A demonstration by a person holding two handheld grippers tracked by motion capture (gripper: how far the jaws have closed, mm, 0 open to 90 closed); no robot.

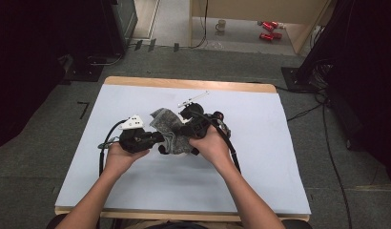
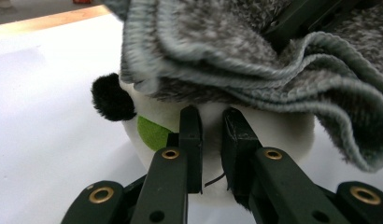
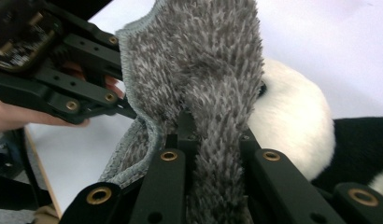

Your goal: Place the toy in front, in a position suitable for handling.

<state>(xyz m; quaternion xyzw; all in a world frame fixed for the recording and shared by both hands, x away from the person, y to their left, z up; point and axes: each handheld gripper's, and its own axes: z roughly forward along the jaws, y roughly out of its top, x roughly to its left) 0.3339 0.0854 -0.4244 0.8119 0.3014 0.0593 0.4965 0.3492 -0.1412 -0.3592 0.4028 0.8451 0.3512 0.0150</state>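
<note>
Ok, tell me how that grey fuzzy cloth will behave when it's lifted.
The grey fuzzy cloth is probably floppy: it folds in waves over the plush panda. Likely light, since the right gripper pinches one bunched fold. Its pile looks grippy, so slipping seems unlikely.

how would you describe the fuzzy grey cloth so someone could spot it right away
On the white-covered table, look to the middle, between the person's two black grippers. The fuzzy grey cloth with a ribbed hem lies crumpled over a white and black plush toy. It is the one grey, shaggy thing there, and the right gripper pinches a fold of it.
</note>
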